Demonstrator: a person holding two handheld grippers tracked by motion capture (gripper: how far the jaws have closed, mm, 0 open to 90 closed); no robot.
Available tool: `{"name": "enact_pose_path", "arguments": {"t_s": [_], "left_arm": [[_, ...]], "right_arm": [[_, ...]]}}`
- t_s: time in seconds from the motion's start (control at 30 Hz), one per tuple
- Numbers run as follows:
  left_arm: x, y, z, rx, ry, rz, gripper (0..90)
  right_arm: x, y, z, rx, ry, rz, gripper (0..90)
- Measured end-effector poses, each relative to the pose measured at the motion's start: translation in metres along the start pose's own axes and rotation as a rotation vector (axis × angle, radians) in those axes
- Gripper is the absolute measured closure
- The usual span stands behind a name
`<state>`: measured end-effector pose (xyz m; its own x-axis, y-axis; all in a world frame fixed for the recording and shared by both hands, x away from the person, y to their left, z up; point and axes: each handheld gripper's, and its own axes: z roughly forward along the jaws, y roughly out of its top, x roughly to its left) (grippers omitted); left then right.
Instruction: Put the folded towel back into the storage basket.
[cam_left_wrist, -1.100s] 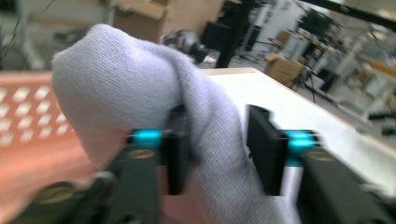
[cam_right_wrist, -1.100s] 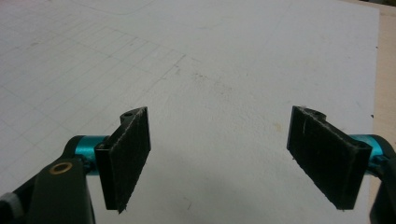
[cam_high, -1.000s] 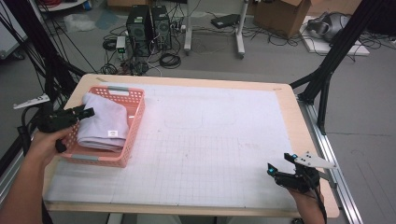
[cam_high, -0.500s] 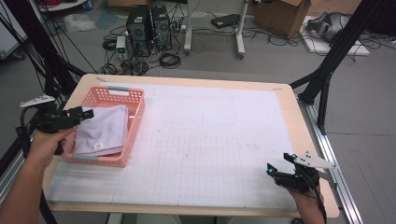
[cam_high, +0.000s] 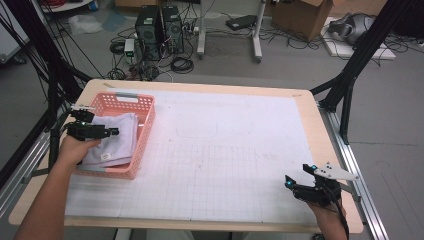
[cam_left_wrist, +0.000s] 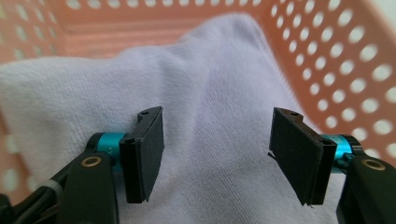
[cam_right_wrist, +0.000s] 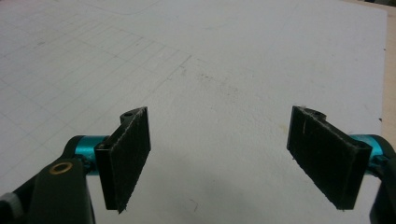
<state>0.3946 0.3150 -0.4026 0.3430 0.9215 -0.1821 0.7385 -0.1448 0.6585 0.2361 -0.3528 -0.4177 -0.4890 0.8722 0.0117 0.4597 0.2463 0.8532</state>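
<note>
Basically, quick notes:
towel (cam_high: 112, 140): folded, lying inside the pink basket (cam_high: 145, 107) at the counter's (cam_high: 305, 107) left end.
left gripper (cam_high: 107, 132): jaws just closed a bit, gap wide, nothing pinched, poised over the towel.
right gripper (cam_high: 295, 184): jaws wide, empty, near front right edge.
risk: likely catches only the top fold, or drags the light basket.
room: basket walls tight around the jaws; mid-counter bare.
</note>
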Motion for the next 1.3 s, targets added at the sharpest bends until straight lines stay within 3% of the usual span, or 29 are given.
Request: {"name": "enact_pose_path", "arguments": {"t_s": [0.07, 0.27, 0.3, 0.4, 0.57, 0.6, 0.63, 0.67, 0.77, 0.87, 0.97, 1.17, 1.3], "left_arm": [[-0.002, -0.001, 0.006, 0.021, -0.002, 0.03, 35.9], [-0.002, 0.0, 0.01, 0.002, -0.065, 0.043, 39.6], [-0.002, -0.001, 0.011, -0.008, -0.092, 0.054, 40.1], [-0.003, 0.0, 0.01, -0.033, -0.109, 0.083, 40.8], [0.0, 0.002, -0.009, -0.231, -0.088, 0.041, 36.8], [-0.001, 0.003, -0.017, -0.289, -0.078, 0.04, 35.4], [-0.003, 0.003, -0.029, -0.388, -0.081, 0.045, 35.2], [-0.003, 0.003, -0.029, -0.388, -0.081, 0.045, 34.0], [-0.009, 0.004, -0.043, -0.482, -0.084, 0.036, 29.6], [-0.018, 0.004, -0.053, -0.515, -0.085, 0.038, 20.5], [-0.028, 0.001, -0.061, -0.562, -0.115, 0.034, 20.6], [-0.059, -0.005, -0.068, -0.617, -0.157, 0.067, 20.7], [-0.083, -0.005, -0.065, -0.616, -0.192, 0.114, 20.8]], "right_arm": [[0.0, 0.0, -0.001, 0.0, 0.001, 0.001, 20.4], [-0.002, -0.002, -0.002, 0.002, -0.006, 0.005, 20.4], [-0.001, -0.002, -0.001, 0.005, -0.005, 0.002, 20.4], [0.0, -0.001, 0.0, 0.002, -0.002, -0.001, 20.4], [0.0, -0.001, 0.0, 0.002, -0.001, -0.003, 20.4], [0.0, -0.001, 0.0, 0.003, -0.001, 0.004, 20.4], [0.0, -0.001, 0.0, 0.001, 0.0, 0.002, 20.4], [0.0, -0.001, 0.0, 0.001, 0.0, 0.002, 20.4], [0.001, 0.0, 0.001, 0.0, 0.004, 0.0, 20.4], [0.003, 0.002, 0.003, -0.003, 0.012, 0.0, 20.4], [0.004, 0.003, 0.004, -0.01, 0.014, -0.002, 20.4], [0.004, 0.005, 0.004, -0.022, 0.013, -0.001, 20.4], [0.005, 0.005, 0.005, -0.026, 0.017, 0.003, 20.4]]}}
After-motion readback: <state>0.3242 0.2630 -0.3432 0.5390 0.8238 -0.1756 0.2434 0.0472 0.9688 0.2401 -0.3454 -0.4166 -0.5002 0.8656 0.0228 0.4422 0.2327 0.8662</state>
